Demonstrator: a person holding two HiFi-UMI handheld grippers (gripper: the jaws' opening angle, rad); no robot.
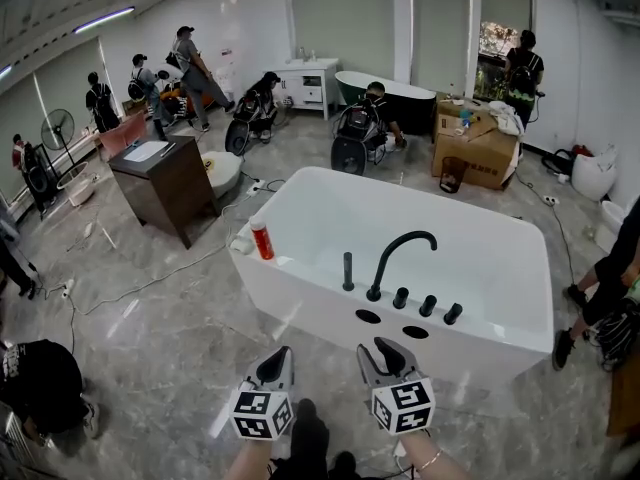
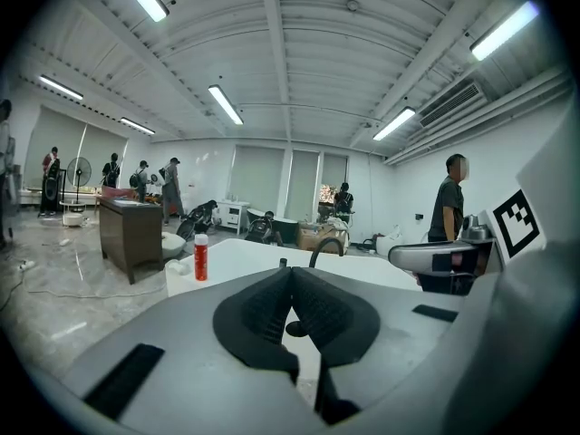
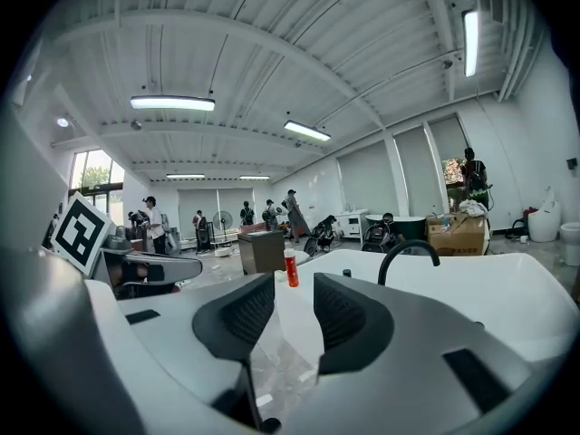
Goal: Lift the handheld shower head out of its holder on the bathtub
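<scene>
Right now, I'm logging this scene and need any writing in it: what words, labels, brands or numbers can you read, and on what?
No text can be read in any view.
Red bottle on the bathtub rim: label too small to read.
Cardboard boxes: print too blurred.
Cubes on the left gripper and right gripper: black-and-white square patterns only, no letters or numbers.

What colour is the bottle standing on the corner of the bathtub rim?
Red with a white cap; the bottle shows best in the left gripper view.
</scene>
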